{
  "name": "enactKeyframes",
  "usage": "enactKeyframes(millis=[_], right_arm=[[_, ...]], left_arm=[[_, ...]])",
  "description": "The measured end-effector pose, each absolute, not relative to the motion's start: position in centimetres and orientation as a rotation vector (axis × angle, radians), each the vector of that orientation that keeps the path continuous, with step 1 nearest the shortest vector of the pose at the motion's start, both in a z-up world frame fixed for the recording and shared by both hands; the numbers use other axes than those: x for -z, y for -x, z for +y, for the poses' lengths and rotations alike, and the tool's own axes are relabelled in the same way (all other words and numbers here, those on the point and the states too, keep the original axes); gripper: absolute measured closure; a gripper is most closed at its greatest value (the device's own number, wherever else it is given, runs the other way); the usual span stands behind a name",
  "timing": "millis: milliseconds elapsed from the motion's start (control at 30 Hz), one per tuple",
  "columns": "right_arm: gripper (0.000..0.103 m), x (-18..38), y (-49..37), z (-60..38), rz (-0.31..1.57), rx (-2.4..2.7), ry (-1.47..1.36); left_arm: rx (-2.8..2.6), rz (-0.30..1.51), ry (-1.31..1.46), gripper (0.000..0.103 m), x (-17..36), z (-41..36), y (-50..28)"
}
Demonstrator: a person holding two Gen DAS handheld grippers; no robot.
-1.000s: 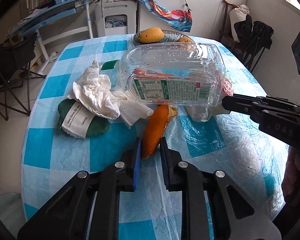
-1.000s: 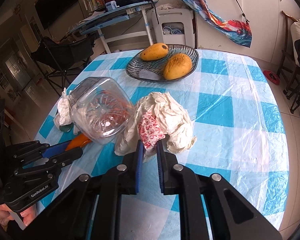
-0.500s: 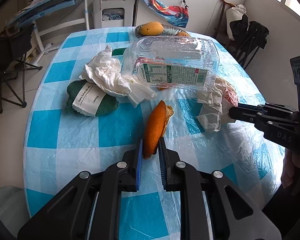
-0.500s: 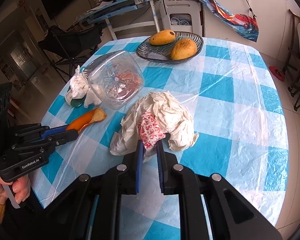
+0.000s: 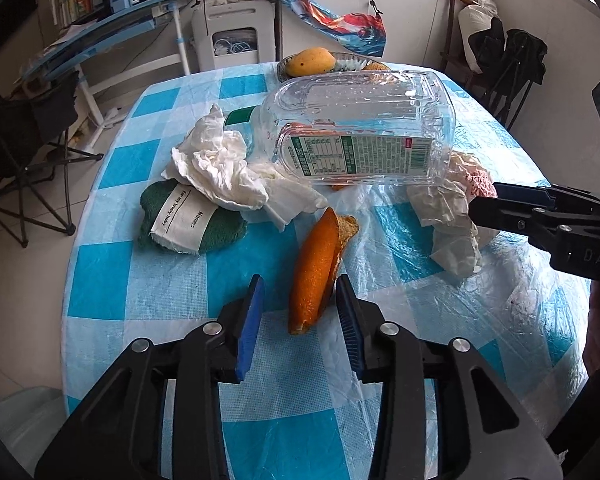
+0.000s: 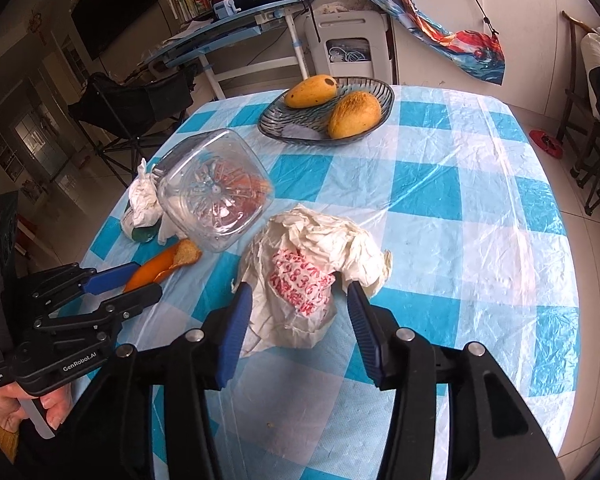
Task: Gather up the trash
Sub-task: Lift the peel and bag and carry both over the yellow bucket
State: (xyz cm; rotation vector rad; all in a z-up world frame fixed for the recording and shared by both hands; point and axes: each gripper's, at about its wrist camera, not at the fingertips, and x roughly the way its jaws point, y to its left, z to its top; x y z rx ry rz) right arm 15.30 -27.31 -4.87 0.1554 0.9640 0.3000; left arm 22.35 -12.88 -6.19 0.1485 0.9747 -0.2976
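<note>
Both grippers are opening up right now: the left gripper point(image 5: 299, 314) has the orange peel point(image 5: 314, 274) loose between its pads at bottom centre, the right gripper point(image 6: 300, 322) straddles the crumpled paper wrapper point(image 6: 312, 268). Further back, mid-frame, lies the clear plastic bottle point(image 5: 360, 128) on its side, with mangoes point(image 6: 334, 106) at the top.

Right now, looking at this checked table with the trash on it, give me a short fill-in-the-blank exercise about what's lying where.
1. The clear plastic bottle lies on its ____.
2. The dark glass dish holds ____ yellow mangoes.
3. Between the left gripper's opening jaws sits a strip of ____ peel.
4. The crumpled white paper wrapper in front of the right gripper carries ____ printing.

Missing words: side; two; orange; red
</note>
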Motion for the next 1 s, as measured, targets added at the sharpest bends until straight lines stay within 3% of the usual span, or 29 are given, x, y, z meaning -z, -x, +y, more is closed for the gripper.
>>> enactKeyframes(millis=[33, 67, 100, 200, 1000], right_arm=[[0.057, 5.0, -15.3, -27.2, 0.969, -0.305, -0.154], [0.071, 5.2, -15.3, -27.0, 0.978, -0.313, -0.152], [0.083, 5.4, -15.3, -26.8, 0.991, -0.321, -0.149], [0.093, 5.1, -14.9, -26.1, 0.990, -0.339, -0.121], [0.094, 0.8, -4.9, -23.9, 0.881, -0.396, -0.182]], left_arm=[[0.305, 0.976, -0.147, 0.075, 6.2, -12.9, -22.3], [0.316, 0.981, -0.144, 0.084, 6.1, -13.0, -22.2], [0.322, 0.984, -0.143, 0.085, 6.0, -13.1, -22.1], [0.340, 0.981, -0.147, 0.086, 5.7, -13.4, -21.7], [0.409, 0.874, 0.003, 0.087, 1.2, -9.5, -13.8]])
